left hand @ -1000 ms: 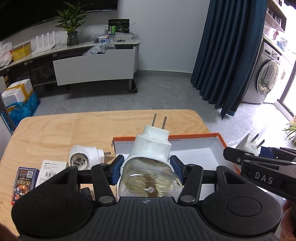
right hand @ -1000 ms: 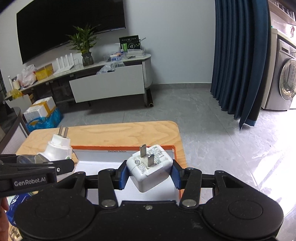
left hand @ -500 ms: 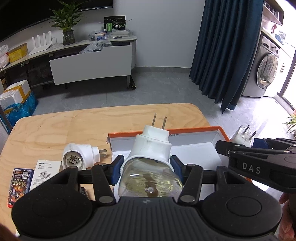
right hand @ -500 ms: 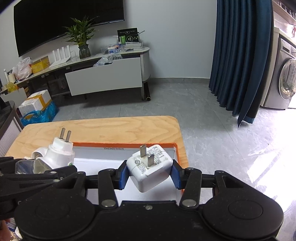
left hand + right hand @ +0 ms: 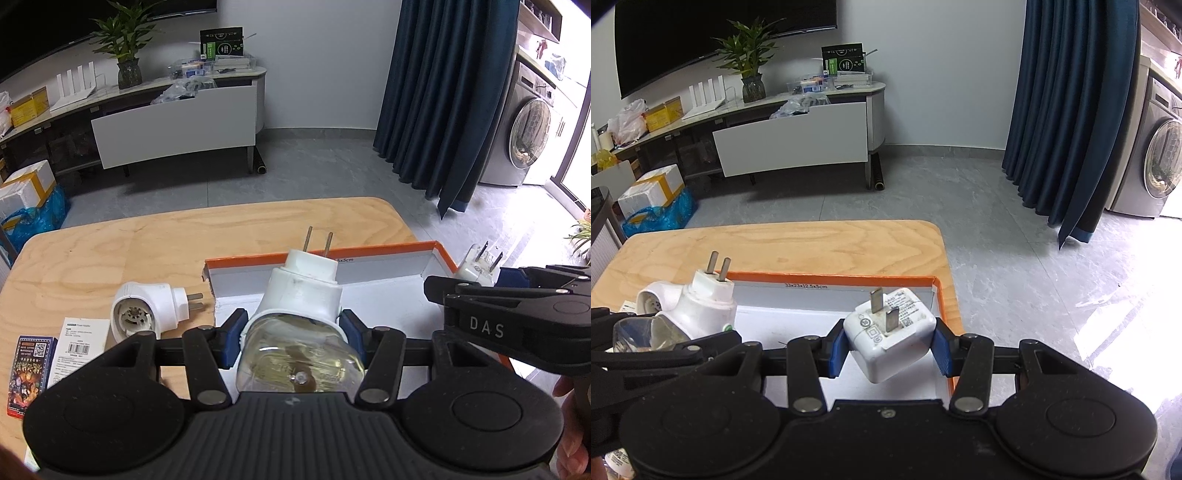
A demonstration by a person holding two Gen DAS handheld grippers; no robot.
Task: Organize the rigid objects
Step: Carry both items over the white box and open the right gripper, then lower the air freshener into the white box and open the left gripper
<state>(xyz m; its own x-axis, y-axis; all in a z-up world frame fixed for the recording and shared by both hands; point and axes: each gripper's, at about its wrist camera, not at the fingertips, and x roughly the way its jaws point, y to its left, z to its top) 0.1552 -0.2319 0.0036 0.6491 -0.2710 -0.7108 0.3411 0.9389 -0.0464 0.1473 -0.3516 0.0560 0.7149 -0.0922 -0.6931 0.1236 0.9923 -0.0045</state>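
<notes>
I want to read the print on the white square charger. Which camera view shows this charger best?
The right wrist view: the white square charger sits centred between the right gripper pads, with prongs and printed face visible. The left wrist view shows only its corner and prongs behind the gripper's black frame.

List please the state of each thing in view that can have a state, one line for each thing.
left gripper: shut on the plug-in lamp
plug-in lamp: held above the box, prongs pointing away
right gripper: shut on the white charger
white charger: held above the box, prongs up
orange-rimmed box: open
white adapter: lying on the table
</notes>
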